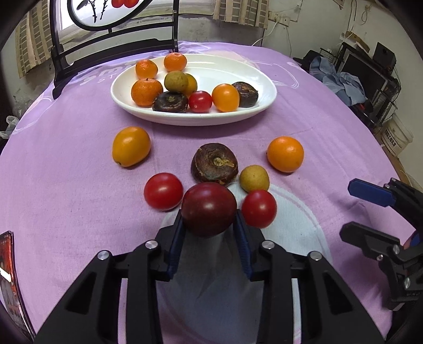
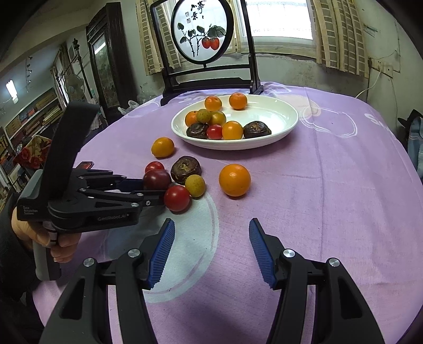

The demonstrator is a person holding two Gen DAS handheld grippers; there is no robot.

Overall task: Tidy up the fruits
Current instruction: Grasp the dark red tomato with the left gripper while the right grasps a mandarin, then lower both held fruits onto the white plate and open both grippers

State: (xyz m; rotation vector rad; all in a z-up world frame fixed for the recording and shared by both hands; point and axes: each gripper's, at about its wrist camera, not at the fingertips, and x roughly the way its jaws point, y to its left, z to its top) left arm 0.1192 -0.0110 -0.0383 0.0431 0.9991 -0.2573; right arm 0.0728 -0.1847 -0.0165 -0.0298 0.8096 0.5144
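Gripping dark tomato [image 1: 208, 209], left tongs [image 1: 208, 227].

- A lived-in home, most likely a sitting or dining room.
- The round bench [image 2: 330, 185] wears a purple printed cloth, household bedding or table linen by the look of it.
- A white oval plate [image 2: 280, 111] of fruit stands on it, served as at home.
- Behind the plate stands a decorative table screen [image 2: 202, 31] painted with persimmons and calligraphy in a dark wooden frame.
- Checked curtains [image 2: 341, 34] hang at a window.
- A dark glass-fronted cabinet [image 2: 103, 58] and packed bookshelves [image 2: 29, 119] line one wall.
- Clothes lie heaped on a rack [image 1: 341, 79] by a wall socket [image 1: 280, 19].
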